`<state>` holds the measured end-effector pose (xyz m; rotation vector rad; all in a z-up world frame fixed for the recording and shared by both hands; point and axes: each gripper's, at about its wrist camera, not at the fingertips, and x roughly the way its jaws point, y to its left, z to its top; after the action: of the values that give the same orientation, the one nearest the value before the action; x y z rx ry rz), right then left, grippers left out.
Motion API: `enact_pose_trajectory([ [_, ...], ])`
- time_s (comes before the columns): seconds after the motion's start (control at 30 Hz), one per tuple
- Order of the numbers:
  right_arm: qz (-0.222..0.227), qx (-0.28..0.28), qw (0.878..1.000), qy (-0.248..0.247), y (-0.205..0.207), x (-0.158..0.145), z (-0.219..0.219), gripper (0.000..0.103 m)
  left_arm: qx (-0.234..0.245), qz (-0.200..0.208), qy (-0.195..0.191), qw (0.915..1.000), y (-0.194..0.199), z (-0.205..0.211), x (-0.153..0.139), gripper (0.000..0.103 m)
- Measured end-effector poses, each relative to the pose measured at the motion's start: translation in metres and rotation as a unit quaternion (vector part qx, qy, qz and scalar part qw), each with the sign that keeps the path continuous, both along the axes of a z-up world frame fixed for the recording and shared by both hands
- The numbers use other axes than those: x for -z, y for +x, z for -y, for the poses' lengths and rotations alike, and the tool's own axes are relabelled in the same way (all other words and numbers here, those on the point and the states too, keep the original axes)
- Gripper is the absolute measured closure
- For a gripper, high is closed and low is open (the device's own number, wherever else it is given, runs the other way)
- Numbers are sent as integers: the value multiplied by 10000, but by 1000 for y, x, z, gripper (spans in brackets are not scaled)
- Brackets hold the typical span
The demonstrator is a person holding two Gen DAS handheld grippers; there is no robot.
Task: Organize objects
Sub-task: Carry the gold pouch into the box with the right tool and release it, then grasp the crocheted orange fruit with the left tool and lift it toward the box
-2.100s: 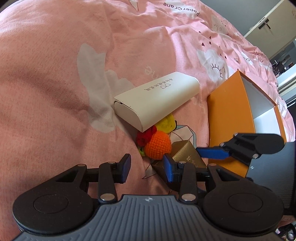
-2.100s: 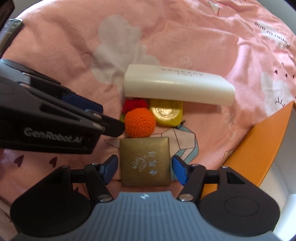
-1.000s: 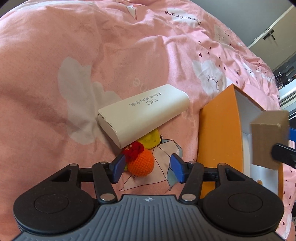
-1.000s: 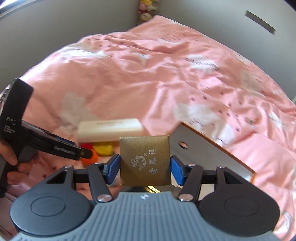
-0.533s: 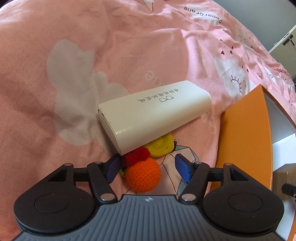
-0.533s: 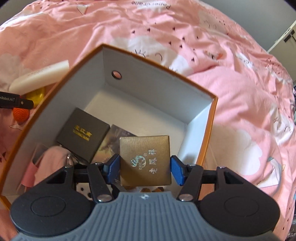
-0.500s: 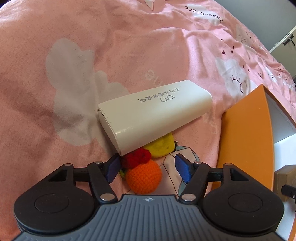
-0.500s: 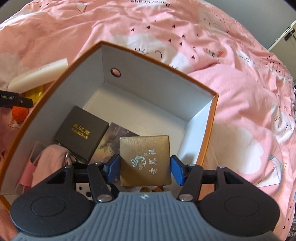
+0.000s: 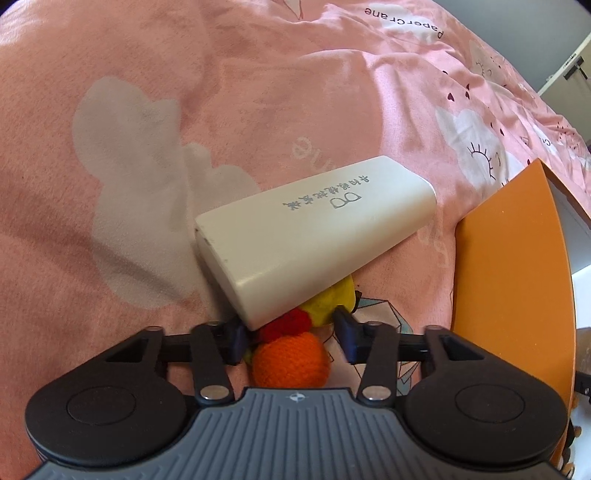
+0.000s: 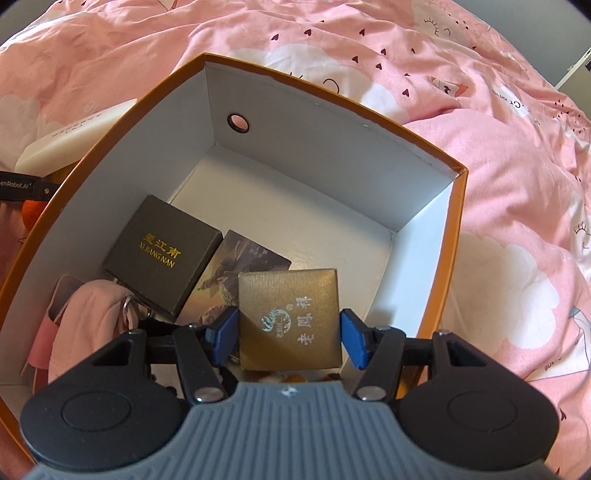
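Left wrist: left gripper (image 9: 290,341) just closing round orange ball (image 9: 290,363), perhaps touching.

You are working over a bed spread with a pink duvet (image 9: 184,92) that fills almost all of both views. The duvet is rumpled into soft folds and printed with pale cloud shapes (image 9: 140,192), small dark hearts, sleepy-eye doodles and the words "PaperCrane" (image 9: 404,23) near its far edge. Beyond that far edge of the duvet, at the upper right of the left wrist view, you can see a strip of grey wall (image 9: 546,33) and a pale cabinet with a dark handle (image 9: 574,68). Bright daylight falls across the duvet, leaving soft shadows in its folds
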<state>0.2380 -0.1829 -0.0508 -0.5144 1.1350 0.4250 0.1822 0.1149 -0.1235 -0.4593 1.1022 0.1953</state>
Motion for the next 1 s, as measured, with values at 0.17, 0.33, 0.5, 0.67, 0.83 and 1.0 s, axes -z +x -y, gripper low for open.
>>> enact_pose_trajectory([
  [0.17,79,-112,9998,-115,0,4,-4,42,205,68,106,9997,-4,2,-8,70],
  [0.33,112,-140,9997,-177,0,2,-2,42,258,127,57,9996,-10,-1,-14,71],
  [0.5,75,-151,9997,-166,2,-6,5,43,63,21,-299,9995,-9,-10,-5,69],
  [0.67,12,-220,9997,-43,1,-10,11,45,-24,-118,-391,9992,-7,-11,1,54],
  [0.83,51,-407,9992,1,2,-15,13,45,44,-342,-332,9989,-10,-5,-6,36],
  [1.0,-11,-868,9962,-116,12,-10,4,42,258,-611,-107,9977,-7,3,-8,32],
])
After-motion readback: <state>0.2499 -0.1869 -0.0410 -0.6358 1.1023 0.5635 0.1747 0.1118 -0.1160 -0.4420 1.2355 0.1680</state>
